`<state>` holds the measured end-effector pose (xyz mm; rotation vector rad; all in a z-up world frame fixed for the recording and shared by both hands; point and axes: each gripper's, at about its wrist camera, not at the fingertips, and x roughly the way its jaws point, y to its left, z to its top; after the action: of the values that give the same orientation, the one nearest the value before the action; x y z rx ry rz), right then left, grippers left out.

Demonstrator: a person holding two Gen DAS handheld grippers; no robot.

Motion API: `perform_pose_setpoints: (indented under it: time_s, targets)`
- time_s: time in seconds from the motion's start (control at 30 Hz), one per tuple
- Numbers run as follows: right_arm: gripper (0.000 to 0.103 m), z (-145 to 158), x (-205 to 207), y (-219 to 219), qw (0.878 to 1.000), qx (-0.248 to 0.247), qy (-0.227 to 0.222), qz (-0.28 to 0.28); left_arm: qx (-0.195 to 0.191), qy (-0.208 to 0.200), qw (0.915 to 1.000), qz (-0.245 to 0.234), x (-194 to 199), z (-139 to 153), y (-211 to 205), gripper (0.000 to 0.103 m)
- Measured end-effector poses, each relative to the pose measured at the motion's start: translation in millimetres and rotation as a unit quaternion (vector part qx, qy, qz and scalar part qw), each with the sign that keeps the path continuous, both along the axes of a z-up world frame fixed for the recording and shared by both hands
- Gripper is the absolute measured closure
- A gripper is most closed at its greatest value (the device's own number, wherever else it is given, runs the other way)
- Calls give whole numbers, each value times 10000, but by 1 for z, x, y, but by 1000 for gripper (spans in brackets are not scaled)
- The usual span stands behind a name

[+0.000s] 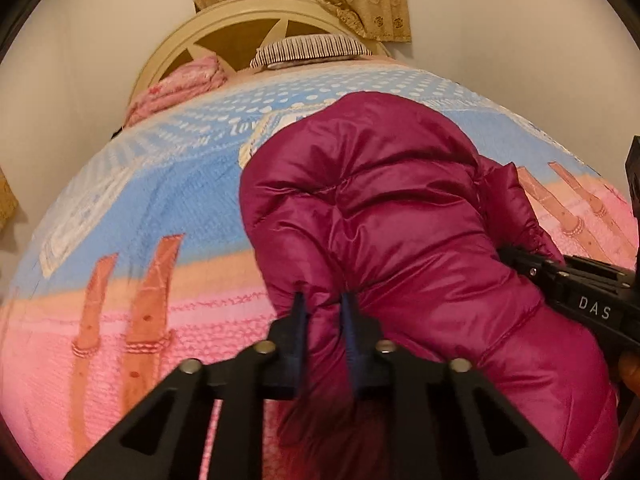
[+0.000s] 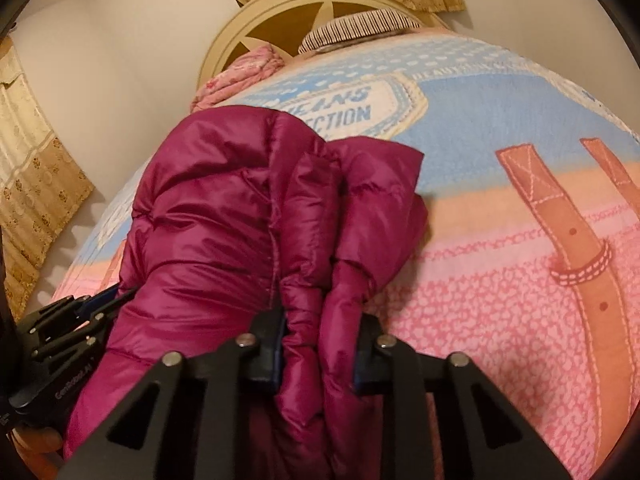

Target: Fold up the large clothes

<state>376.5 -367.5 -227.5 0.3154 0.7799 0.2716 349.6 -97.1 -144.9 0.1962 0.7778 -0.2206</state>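
Magenta down jacket (image 1: 392, 216) lying lengthwise up the middle of the frame, on the blanket (image 1: 120, 184). Left gripper (image 1: 325, 300) clenched on its near hem, lower centre; right gripper (image 2: 320, 320) grasping the bunched edge alongside.

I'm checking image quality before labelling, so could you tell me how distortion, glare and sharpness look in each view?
Left wrist view: strong fisheye bulge curves the bedspread, dark corners, soft sheen on the magenta jacket, the near fingers slightly blurred. Right wrist view: same bulge and dark corners, brighter sheen on the jacket, warm dim light, blanket lettering readable.
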Motion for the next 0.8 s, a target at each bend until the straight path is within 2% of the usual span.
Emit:
perform_pose_setpoints:
  time_s: [0.13,0.27,0.43,0.8]
  targets:
    - [81,7,-9,1,9999,56,-126,-16,-96,-122,9999,-22,-10,17,9,96]
    - [83,16,-20,6,9996,154,-243,30,-15,-354,9994,-51,-20,34,11,97]
    - [84,36,-30,21,9984,253,-448,232,-121,-547,9984,81,-39,53,26,98]
    - [84,65,-33,98,9916,319,-721,1026,-169,-764,9937,805,-77,85,110,98]
